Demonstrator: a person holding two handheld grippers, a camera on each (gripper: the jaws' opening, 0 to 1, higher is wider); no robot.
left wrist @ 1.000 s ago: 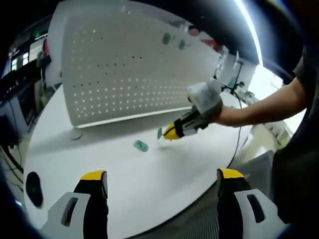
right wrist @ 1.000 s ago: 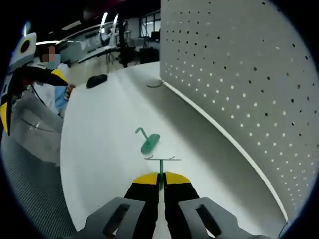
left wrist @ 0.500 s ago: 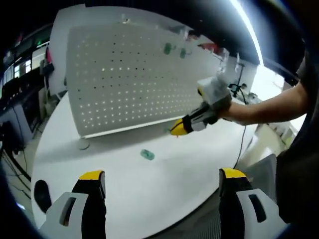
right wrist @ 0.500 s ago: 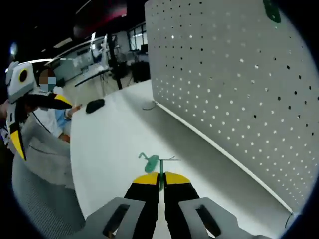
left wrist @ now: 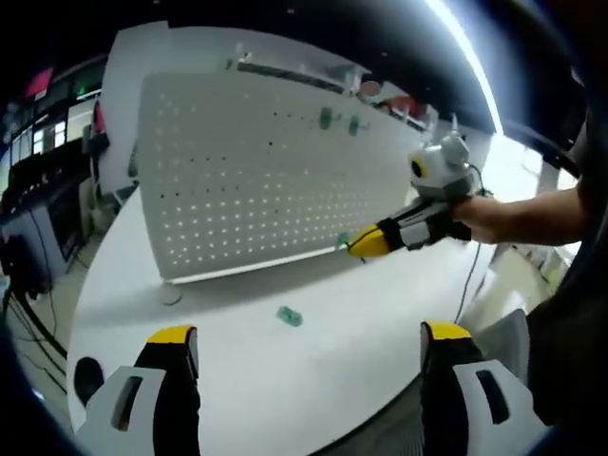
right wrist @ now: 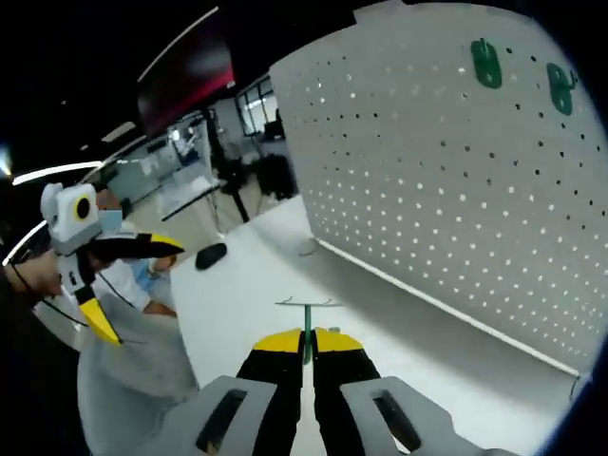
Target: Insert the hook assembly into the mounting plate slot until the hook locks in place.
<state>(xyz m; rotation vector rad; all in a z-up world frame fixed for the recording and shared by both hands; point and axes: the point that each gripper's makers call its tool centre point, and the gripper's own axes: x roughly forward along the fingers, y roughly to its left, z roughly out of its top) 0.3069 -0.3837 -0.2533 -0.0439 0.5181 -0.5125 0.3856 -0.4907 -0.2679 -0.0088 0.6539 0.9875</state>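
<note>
A white pegboard [left wrist: 256, 180] stands upright on the white table [left wrist: 313, 370], with two green hooks [left wrist: 326, 118] mounted near its upper right. In the left gripper view my right gripper [left wrist: 369, 245] comes in from the right, shut on a green hook [left wrist: 342, 239], held above the table close to the board's lower right. My left gripper [left wrist: 311, 337] stands wide open over the near table edge. In the right gripper view my right gripper [right wrist: 306, 338] pinches the green hook [right wrist: 306, 313], its wire crossbar ahead of the tips. The pegboard [right wrist: 446, 190] rises to the right, and my open left gripper [right wrist: 133, 283] shows at left.
A second green hook [left wrist: 288, 315] lies loose on the table in front of the board. A small round disc [left wrist: 169, 293] sits by the board's left foot. A black mouse [left wrist: 87, 375] lies at the table's left edge. The mounted hooks [right wrist: 486, 62] sit high on the board.
My right gripper has lifted its hook off the table and carried it up and right toward the pegboard. The loose hook stays on the table. The left gripper stays open.
</note>
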